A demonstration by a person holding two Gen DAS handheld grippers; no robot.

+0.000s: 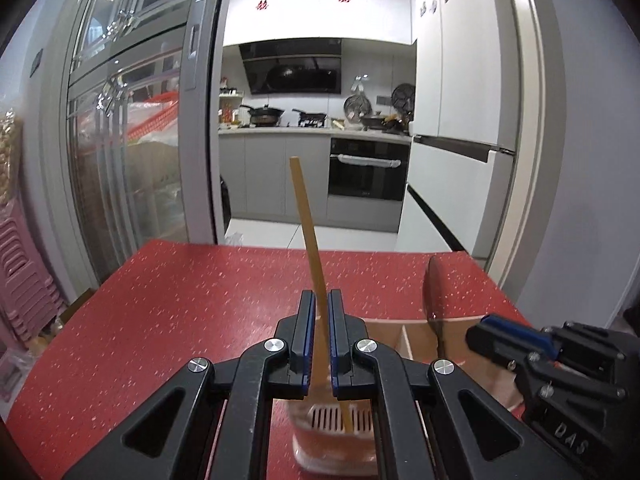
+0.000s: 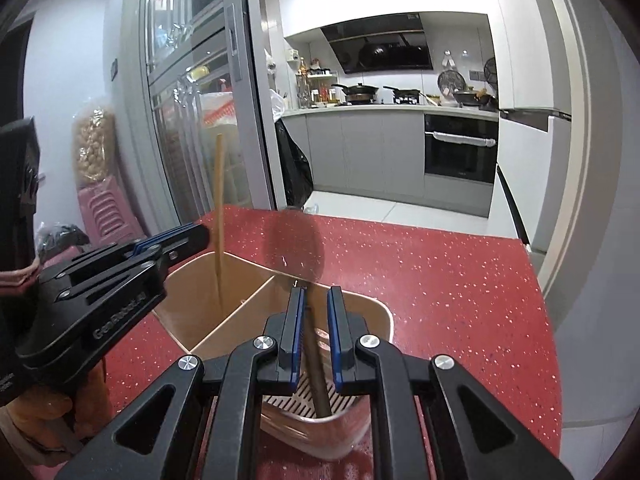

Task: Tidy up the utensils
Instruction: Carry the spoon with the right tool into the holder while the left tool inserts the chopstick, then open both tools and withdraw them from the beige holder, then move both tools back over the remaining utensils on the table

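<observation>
A tan utensil holder (image 2: 248,300) with a divider and slotted bottom stands on the red table (image 2: 440,280); it also shows in the left wrist view (image 1: 416,340). My left gripper (image 1: 322,304) is above its left compartment, its fingers close around a light wooden chopstick (image 1: 308,232) that stands in the holder; the chopstick also shows in the right wrist view (image 2: 218,216). My right gripper (image 2: 316,300) is above the right compartment, slightly open around the handle of a dark wooden spoon (image 2: 296,248), whose bowl points up. The spoon shows in the left wrist view (image 1: 434,292).
The red speckled table (image 1: 160,300) ends ahead at an open sliding glass door (image 1: 140,120) to a kitchen. Pink stools (image 2: 104,208) stand at the left. A white fridge (image 1: 452,80) is at the right.
</observation>
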